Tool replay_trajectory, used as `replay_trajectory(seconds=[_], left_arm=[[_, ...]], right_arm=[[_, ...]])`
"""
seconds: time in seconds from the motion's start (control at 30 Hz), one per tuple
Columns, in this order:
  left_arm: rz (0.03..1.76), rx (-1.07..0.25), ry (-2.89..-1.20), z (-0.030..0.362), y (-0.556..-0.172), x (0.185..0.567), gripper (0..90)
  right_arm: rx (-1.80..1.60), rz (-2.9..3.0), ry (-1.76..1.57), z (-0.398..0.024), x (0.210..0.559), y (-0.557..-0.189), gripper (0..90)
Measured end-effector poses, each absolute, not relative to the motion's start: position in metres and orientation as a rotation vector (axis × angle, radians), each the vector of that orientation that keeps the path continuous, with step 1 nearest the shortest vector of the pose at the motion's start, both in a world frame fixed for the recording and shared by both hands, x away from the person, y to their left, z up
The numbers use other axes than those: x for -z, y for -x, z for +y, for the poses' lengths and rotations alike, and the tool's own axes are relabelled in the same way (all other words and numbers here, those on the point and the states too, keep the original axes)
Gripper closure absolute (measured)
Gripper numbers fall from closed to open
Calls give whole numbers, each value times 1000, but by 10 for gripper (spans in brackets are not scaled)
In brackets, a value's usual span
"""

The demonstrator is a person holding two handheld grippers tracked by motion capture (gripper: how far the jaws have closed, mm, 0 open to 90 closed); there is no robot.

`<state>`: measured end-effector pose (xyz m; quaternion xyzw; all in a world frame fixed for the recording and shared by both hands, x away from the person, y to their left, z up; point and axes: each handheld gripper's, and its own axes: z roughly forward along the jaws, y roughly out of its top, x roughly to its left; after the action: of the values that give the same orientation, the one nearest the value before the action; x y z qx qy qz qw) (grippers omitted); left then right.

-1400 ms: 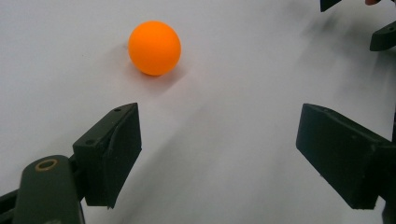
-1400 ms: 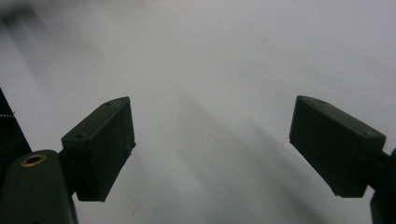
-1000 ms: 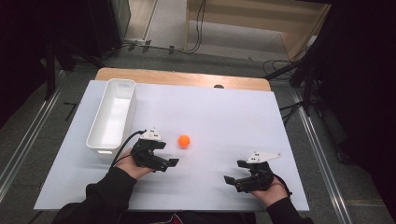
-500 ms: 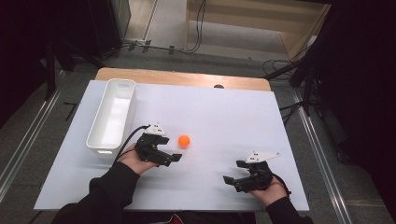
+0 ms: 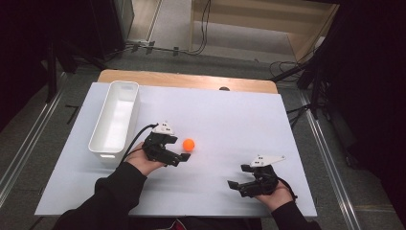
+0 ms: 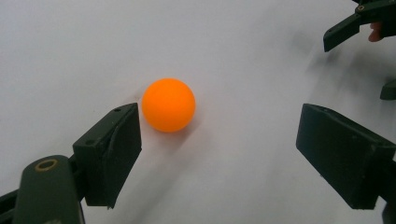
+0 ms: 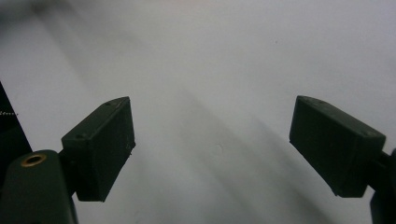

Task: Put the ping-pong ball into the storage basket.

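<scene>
One white bin (image 5: 115, 120) left of the orange ball (image 5: 188, 143).

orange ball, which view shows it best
The left gripper view: the orange ball sits large and sharp on the white table, just ahead of the left gripper, close to one of its open fingers. The high view shows it as a small dot beside that gripper.

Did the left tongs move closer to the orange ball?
Yes. In the high view the left tongs have slid up the table alongside the white bin, closing on the orange ball, which has stayed put.
</scene>
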<state>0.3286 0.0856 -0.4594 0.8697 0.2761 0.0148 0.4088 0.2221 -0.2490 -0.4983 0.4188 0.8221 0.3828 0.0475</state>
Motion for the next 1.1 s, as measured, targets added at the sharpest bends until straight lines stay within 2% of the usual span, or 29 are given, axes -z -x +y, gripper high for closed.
replay_trajectory(seconds=[1.1], left_arm=[[693, -102, -2227, 43, -356, 461, 146]], right_arm=[[-1173, 2525, -1246, -248, 498, -217, 129]])
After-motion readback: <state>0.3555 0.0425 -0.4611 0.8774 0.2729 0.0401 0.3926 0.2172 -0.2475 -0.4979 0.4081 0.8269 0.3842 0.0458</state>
